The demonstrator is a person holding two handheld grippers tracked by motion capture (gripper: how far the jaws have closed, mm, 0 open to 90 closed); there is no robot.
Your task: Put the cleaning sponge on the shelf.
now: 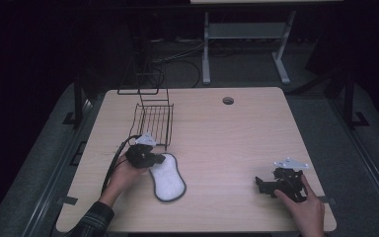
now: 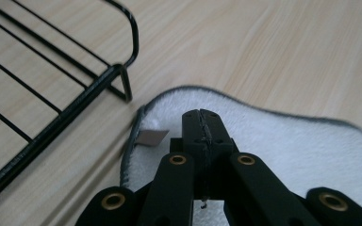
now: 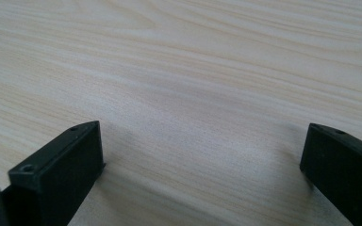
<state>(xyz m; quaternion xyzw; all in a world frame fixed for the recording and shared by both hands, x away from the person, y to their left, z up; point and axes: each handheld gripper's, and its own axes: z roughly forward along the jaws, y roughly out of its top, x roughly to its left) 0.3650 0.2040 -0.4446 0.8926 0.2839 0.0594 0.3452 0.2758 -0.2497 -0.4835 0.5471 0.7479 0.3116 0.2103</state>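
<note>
A white fleecy insole-shaped pad (image 1: pixel 168 177) with a grey edge lies flat on the wooden table (image 1: pixel 227 138), left of centre. My left gripper (image 1: pixel 150 159) is over the pad's far end, close to the foot of a black wire rack (image 1: pixel 153 121). In the left gripper view its jaws (image 2: pixel 201 115) are pressed together above the fleece (image 2: pixel 287 141), with nothing seen between them. A small grey tag (image 2: pixel 152 136) sits at the pad's edge. My right gripper (image 1: pixel 261 185) rests low at the table's right front, with its jaws (image 3: pixel 202 136) wide apart over bare wood.
The wire rack (image 2: pixel 52 127) stands at the table's back left, its lower rail just left of the pad. A round cable hole (image 1: pixel 228 100) is at the back centre. A grey desk frame (image 1: pixel 246 34) stands on the floor beyond the table.
</note>
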